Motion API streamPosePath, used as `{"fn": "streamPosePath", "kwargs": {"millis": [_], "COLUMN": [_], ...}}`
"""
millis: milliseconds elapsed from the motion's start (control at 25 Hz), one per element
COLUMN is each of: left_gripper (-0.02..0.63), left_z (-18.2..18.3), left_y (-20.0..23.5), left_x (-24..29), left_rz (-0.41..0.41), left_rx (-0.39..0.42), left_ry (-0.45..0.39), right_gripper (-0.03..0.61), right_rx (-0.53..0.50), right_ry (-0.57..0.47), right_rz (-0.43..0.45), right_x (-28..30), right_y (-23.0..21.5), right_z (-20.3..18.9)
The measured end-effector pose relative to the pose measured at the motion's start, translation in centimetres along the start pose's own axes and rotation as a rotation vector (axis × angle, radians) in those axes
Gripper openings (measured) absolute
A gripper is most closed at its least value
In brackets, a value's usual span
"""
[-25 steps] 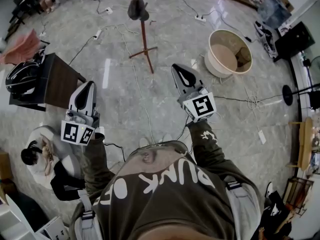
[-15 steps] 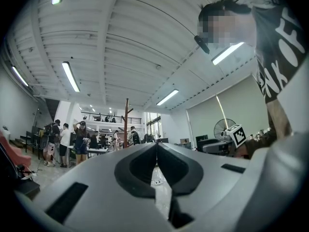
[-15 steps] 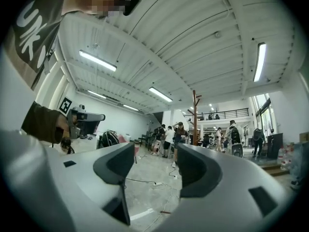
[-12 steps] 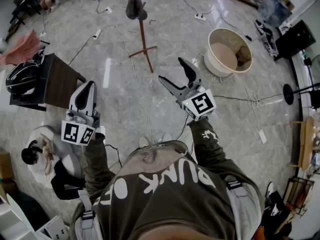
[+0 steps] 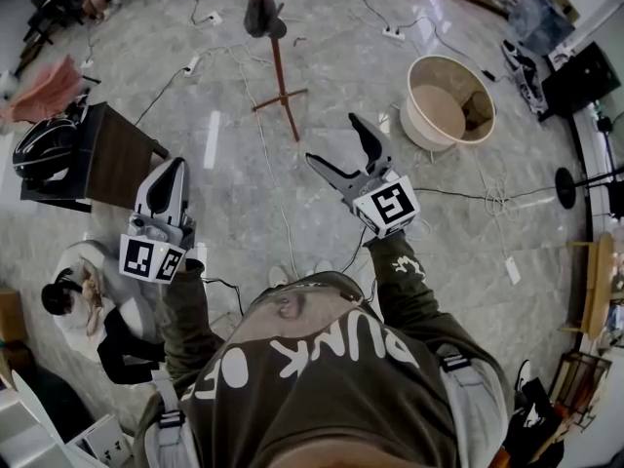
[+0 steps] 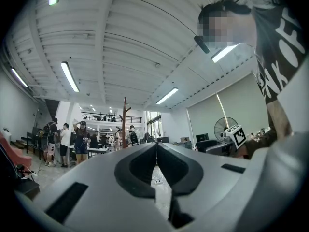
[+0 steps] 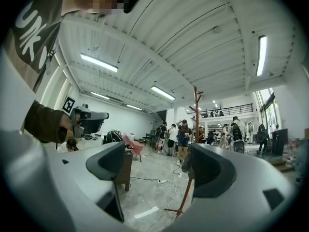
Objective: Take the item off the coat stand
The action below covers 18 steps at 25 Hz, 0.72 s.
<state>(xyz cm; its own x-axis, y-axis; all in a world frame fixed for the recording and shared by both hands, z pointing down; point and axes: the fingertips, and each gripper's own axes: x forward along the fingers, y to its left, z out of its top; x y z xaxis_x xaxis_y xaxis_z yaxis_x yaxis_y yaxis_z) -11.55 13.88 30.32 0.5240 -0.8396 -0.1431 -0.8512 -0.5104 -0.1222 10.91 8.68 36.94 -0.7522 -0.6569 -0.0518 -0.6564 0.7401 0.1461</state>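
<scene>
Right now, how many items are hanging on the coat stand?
1: a dark item hangs high on the coat stand, left of the pole in the head view. The other pegs look bare, though that view cuts off the top.

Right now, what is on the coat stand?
One dark item hangs high on the coat stand. The hook under it is covered by the item itself; the top pegs look bare.

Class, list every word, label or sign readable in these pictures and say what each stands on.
"PUNK": white print, upside down in the head view, on the person's dark brown shirt.
"OF": white print on the same shirt; any further letters are hidden.
Left gripper and right gripper: cubes bear black-and-white square patterns, no letters.
Nothing else is readable.
</scene>
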Motion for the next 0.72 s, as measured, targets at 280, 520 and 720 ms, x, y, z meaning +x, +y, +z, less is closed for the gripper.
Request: {"fn": "streamPosePath", "kwargs": {"millis": [280,520,720], "left_gripper": [0.006,0.006,0.006], "left_z": [-0.7,-1.0,-1.3], "left_y": [-2.5,-3.9,-3.1], "left_x": [1.4,2.4,3.8], "left_rz": [0.018,0.020,0.019], "left_rx": [-0.009,-0.003,-0.001], "left_ry": [0.018,0.036,0.038], "right_gripper": [0.417,0.417,0.417], "right_rx": [0.006,0.013,0.022], "right_ry": [0.006,0.002,-0.001], "right_rz": [0.027,0.020,0.027], "right_x": [-1.5,-2.4,-1.4], "right_y": [-1.8,-3.4,-4.5], "right_z": [-1.0,-1.1,-1.6]}}
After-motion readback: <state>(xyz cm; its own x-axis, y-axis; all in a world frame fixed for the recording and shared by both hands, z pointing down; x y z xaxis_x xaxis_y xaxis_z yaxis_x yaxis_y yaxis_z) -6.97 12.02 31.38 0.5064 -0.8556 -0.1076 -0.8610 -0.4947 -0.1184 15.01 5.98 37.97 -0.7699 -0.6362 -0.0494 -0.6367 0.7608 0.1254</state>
